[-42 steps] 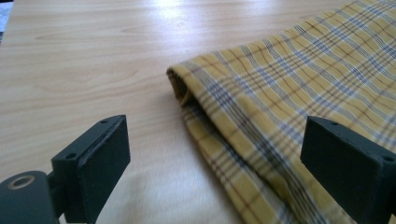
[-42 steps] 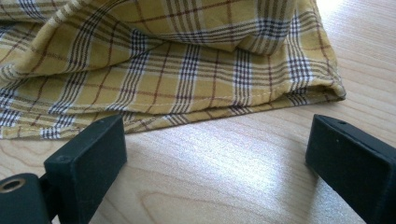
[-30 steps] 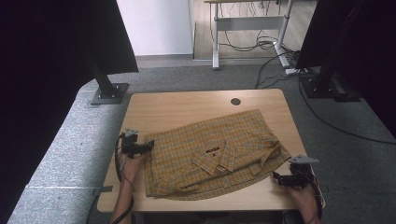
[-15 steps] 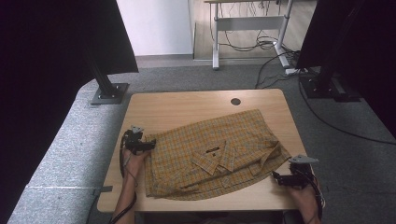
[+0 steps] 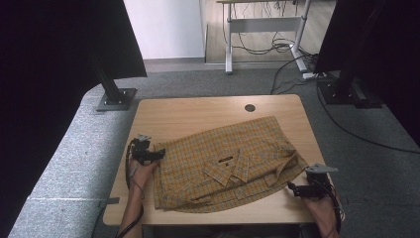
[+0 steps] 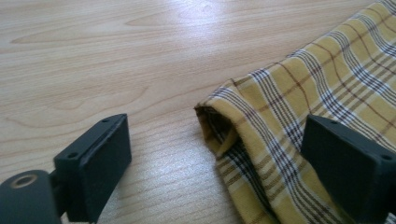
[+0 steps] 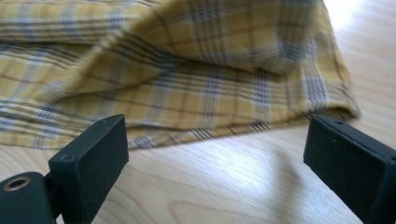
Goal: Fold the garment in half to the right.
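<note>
A yellow plaid shirt (image 5: 228, 166) lies spread across the near half of the wooden table (image 5: 193, 111), collar facing up near its middle, fabric rumpled along the near edge. On the left, the left gripper (image 5: 157, 154) sits right at the shirt's left edge, the person's forearm coming up from the near side. In the left gripper view its black jaws are spread wide, and a folded corner of the shirt (image 6: 299, 116) pokes in between them; one jaw stands over bare wood, the other over the cloth, nothing pinched. Over on the right, the right gripper (image 5: 293, 189) rests low by the shirt's near right corner, just beside the cloth. Its own view shows the jaws wide apart too, the shirt's hem (image 7: 224, 126) lying on the table just beyond them, wood between the pads.
</note>
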Tool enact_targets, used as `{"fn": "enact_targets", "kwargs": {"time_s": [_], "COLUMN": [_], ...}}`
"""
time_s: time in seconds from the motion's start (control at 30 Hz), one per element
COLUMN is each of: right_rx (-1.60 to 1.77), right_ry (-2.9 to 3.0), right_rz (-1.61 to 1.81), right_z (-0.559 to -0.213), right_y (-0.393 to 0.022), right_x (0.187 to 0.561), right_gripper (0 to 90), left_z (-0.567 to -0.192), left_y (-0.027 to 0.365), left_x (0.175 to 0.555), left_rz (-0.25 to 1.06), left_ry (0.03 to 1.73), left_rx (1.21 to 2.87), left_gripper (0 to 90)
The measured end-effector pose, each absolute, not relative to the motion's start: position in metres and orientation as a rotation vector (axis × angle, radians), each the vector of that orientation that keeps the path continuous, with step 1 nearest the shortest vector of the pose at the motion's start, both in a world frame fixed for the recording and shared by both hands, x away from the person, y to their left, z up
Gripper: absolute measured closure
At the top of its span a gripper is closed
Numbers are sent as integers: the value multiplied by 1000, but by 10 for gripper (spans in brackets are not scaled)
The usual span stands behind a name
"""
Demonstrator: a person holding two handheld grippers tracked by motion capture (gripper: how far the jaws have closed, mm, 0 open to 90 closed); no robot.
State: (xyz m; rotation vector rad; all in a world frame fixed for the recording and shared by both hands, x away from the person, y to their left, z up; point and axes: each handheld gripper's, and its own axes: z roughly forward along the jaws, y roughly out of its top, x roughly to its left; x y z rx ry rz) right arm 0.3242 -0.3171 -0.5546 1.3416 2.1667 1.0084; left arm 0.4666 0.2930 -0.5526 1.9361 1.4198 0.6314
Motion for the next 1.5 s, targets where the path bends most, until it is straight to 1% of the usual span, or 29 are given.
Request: {"fn": "enact_targets", "kwargs": {"time_s": [0.23,0.6,0.7,0.8,0.9,1.5], "right_rx": [1237,1036,1015,968,948,724], "right_ry": [2203,2317,2338,2379,2398,2529], "right_rz": [999,1164,1178,1182,1194,1263], "right_z": [-543,-529,-528,-527,-528,-526], "right_y": [-297,-252,-244,-225,-218,-145], "right_x": [326,335,338,344,345,352], "right_gripper": [65,61,60,57,58,48], "left_z": [-553,-553,-553,-553,-553,-553], "left_y": [293,293,293,293,293,293], "left_x": [467,465,465,465,465,464], "left_rz": [627,633,634,635,635,635], "left_ry": [1425,1437,1441,1442,1443,1443], "left_rx": [1944,1939,1936,1937,1936,1935], "left_gripper": [40,39,40,39,39,40]}}
